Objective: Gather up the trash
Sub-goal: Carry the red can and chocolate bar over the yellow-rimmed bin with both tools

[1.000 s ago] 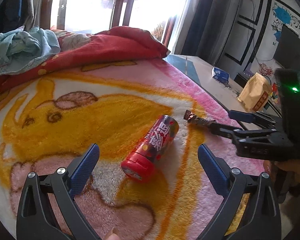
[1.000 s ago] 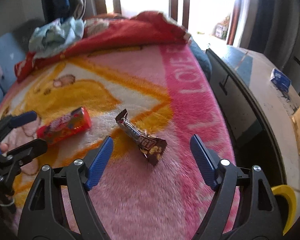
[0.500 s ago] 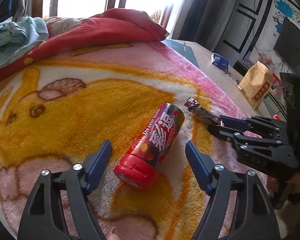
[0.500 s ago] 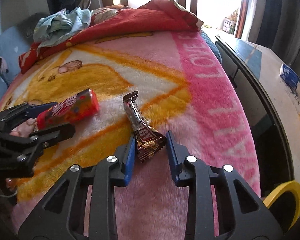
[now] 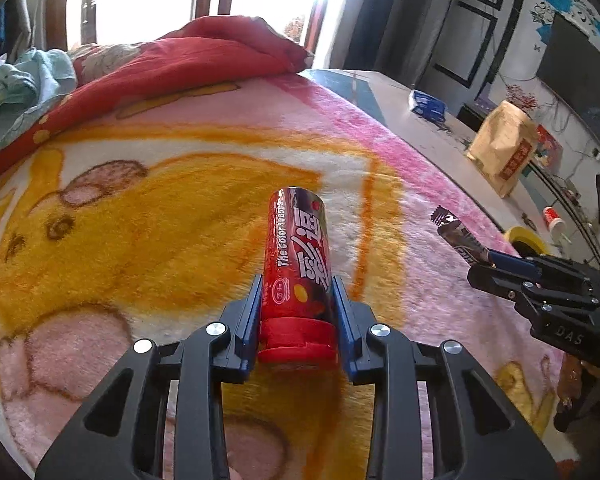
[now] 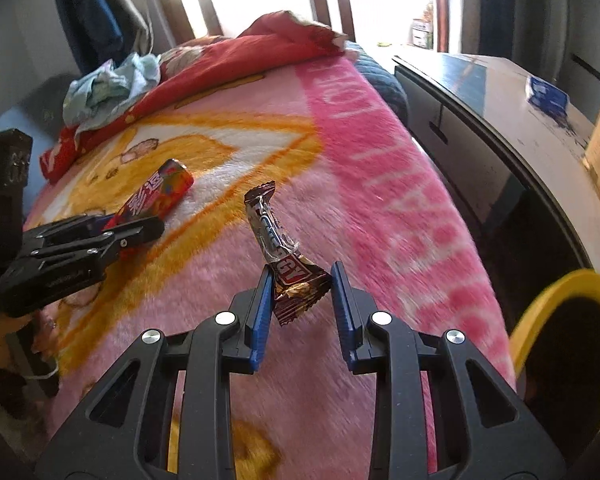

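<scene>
While my left gripper (image 5: 296, 312), jaws just closing, clamps the red tube (image 5: 298, 268), my right gripper (image 6: 300, 304) pinches the wrapper (image 6: 284, 256); yellow bin (image 6: 556, 300) nearby on the right.

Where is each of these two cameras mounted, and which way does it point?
Left wrist: behind the left gripper, looking down at the red tube it clamps.
Right wrist: behind the right gripper, facing the candy wrapper it holds.
Both show the pink blanket, both items, the other gripper and the yellow bin.
</scene>
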A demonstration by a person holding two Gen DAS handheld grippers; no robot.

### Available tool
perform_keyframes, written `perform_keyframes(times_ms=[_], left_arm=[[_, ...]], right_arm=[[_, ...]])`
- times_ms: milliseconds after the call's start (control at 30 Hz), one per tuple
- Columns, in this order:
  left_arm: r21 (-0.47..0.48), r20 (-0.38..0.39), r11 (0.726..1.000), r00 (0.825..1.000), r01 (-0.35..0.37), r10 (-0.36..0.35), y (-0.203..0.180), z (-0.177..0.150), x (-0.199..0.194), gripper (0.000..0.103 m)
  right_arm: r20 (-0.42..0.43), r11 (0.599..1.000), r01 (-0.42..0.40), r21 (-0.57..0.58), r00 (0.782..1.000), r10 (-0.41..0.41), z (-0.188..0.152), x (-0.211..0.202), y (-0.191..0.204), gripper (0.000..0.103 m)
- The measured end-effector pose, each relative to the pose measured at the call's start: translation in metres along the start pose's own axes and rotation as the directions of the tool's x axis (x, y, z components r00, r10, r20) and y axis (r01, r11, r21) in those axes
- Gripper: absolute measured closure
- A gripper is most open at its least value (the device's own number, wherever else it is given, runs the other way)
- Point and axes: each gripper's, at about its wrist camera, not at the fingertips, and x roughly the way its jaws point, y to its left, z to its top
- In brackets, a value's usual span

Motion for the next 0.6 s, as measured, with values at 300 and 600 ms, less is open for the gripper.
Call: perform_keyframes(times_ms=[300,600], left_arm=[[0.041,0.016,0.993,0.994,0.112,-0.113,-0.042,-0.007,-0.009,0.072],[0.102,0.038,0.976,0.98,0.19,-0.195,-0.083,-0.008,-0.024,0.072]], right_arm=[[0.029,0.991,0.021,0.134,0.999,-0.025,-0.024,-0.029,-0.043,0.081],[0.085,0.964,0.052,0.262,0.993,-0.077,-0.041,-0.063,-0.088,0.081]])
